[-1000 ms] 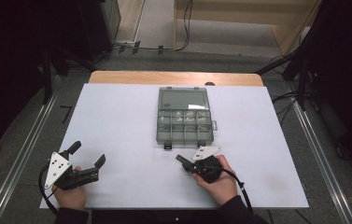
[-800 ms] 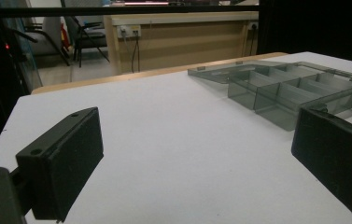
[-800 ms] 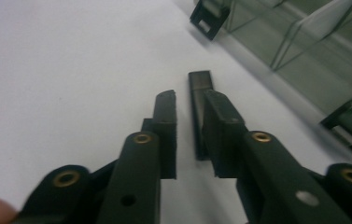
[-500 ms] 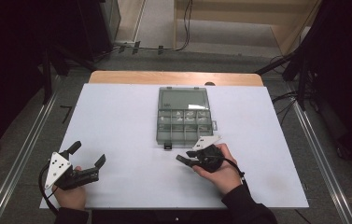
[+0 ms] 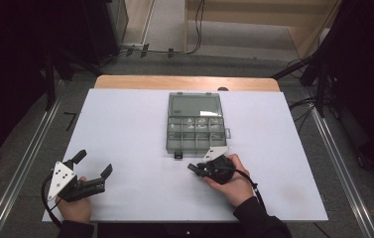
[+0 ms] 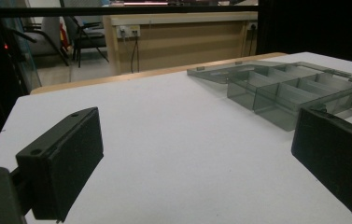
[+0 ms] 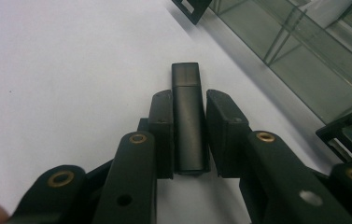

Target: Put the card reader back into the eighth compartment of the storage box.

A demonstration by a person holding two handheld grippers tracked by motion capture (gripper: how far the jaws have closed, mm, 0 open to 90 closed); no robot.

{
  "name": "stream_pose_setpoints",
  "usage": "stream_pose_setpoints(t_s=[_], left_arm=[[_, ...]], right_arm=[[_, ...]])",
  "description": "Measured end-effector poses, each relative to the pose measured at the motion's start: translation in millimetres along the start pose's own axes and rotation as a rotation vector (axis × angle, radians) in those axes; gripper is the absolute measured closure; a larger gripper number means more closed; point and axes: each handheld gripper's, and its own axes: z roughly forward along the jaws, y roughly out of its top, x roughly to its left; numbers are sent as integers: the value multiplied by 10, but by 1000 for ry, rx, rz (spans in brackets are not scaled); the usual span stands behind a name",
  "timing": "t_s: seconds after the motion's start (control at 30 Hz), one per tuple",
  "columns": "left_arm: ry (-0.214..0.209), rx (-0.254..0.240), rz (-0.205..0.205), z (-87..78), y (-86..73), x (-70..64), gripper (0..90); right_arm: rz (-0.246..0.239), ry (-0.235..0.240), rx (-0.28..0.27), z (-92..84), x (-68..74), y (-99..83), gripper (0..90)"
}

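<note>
High view: the right claw (image 5: 197, 169) has moved up from nearer the person's edge of the surface (image 5: 125, 129) and now sits just before the near edge of the open box (image 5: 194, 124), beside its black latch (image 5: 178, 154). That suggests a delivery into a compartment is close. The left claw (image 5: 93, 166) stays well to the box's left, jaws spread, empty.

Left gripper view: its wide-apart jaws frame bare surface; the box (image 6: 295, 91) lies ahead to the right with its lid flat behind.

Right gripper view: the jaws clamp a dark stick (image 7: 187, 116), likely a flash drive, its tip pointing along the box's wall (image 7: 304, 60). The wall and latch stand between stick and compartments.
</note>
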Motion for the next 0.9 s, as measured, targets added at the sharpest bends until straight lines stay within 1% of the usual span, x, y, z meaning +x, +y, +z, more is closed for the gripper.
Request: stream_pose_setpoints(t_s=[0.2, 0.33, 0.7, 0.9], left_arm=[[0, -2, -1, -3, 0, 2, 23], [0, -1, 1, -3, -1, 0, 23], [0, -1, -1, -1, -1, 0, 23], [0, -2, -2, -3, -1, 1, 23]], right_arm=[[3, 7, 0, -19, -4, 4, 708], [8, 14, -19, -59, -18, 6, 709], [14, 15, -43, -169, -41, 45, 708], [17, 26, -56, -227, -65, 83, 709]])
